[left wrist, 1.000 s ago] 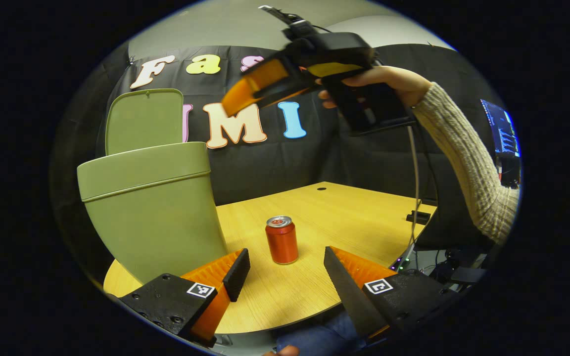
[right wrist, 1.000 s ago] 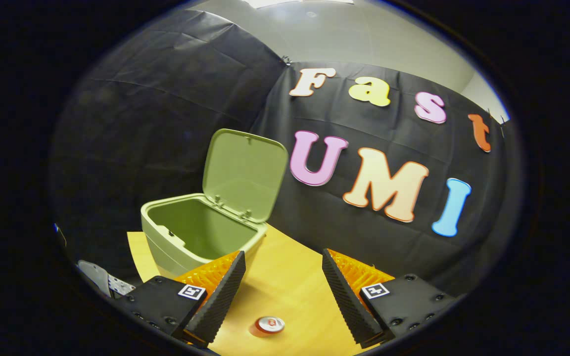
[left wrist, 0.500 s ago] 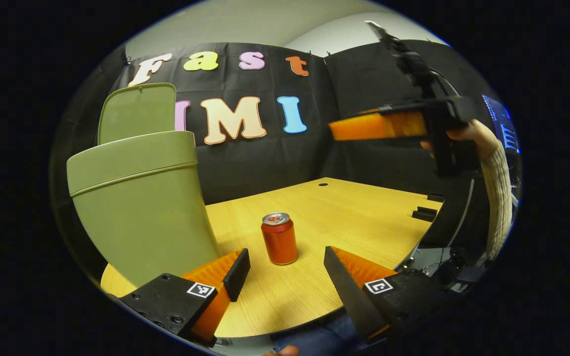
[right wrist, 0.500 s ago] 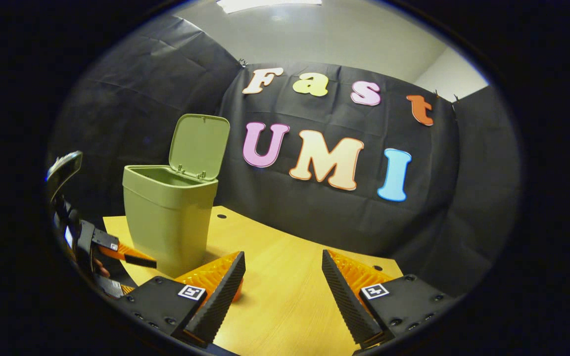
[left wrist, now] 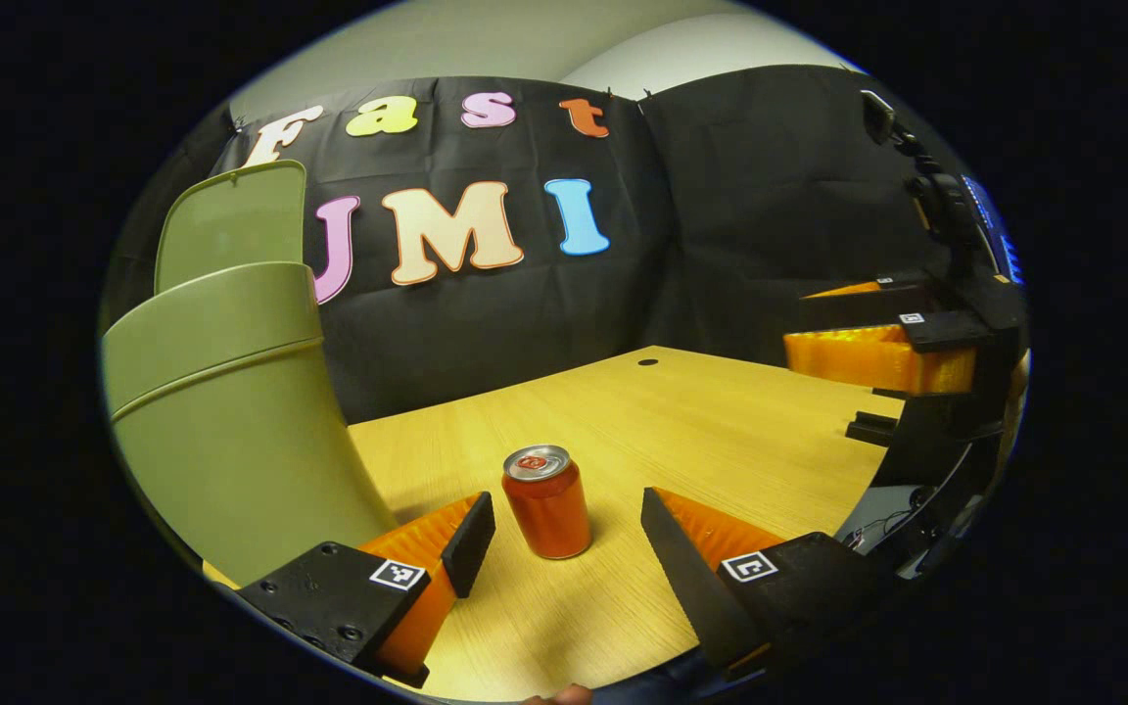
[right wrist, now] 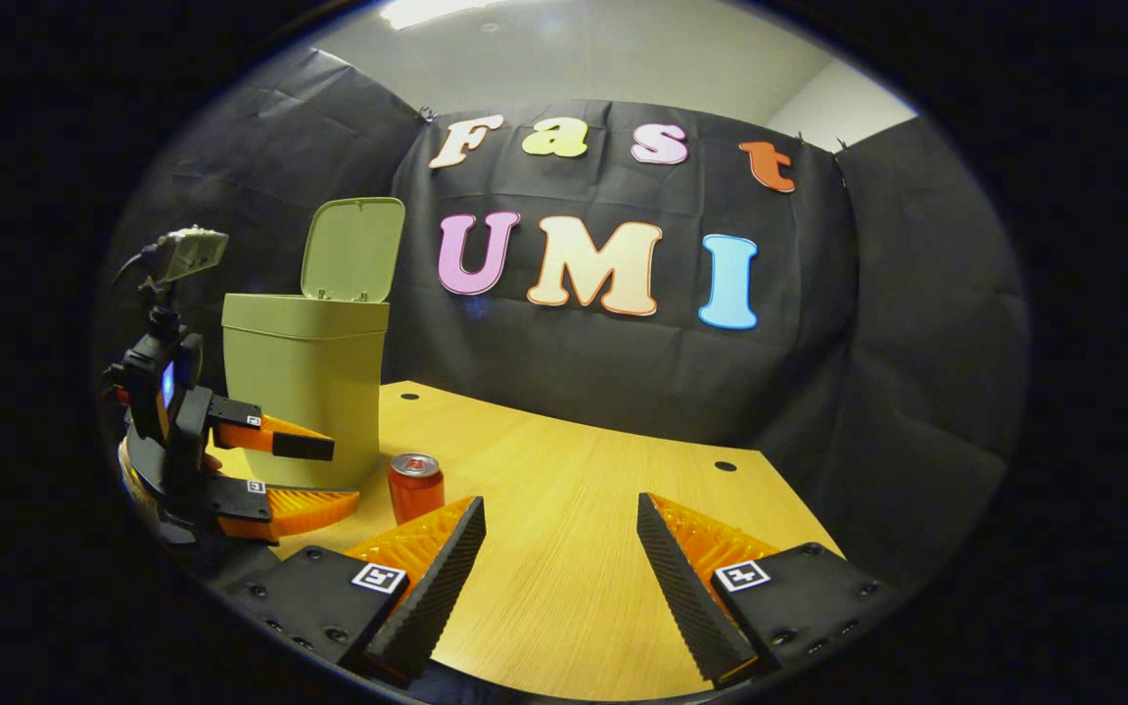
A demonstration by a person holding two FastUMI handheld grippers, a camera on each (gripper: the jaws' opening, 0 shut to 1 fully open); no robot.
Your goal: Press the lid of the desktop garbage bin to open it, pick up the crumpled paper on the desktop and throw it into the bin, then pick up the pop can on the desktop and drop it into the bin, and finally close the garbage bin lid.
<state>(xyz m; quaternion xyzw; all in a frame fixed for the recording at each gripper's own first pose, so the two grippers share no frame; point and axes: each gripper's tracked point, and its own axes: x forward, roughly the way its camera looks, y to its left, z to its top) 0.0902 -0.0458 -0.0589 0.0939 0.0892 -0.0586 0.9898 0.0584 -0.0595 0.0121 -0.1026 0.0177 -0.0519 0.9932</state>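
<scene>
Left gripper (left wrist: 556, 534) open, can (left wrist: 546, 500) just ahead between fingers, beside bin (left wrist: 221, 411); probably light, thin-walled, slick: grip mid-body gently.

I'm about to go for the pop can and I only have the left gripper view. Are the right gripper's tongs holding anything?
Observer: No. In the right gripper view, the right gripper has its tongs open with bare table between them.
Operator: Is the bin lid all the way up?
Observer: Yes. From that side the lid stands upright above the bin, and its whole outline shows.
Operator: How do my left tongs line up?
Observer: Seen from the side, the left gripper is open. Its tips are just short of the pop can, which stands upright beside the bin.
</scene>
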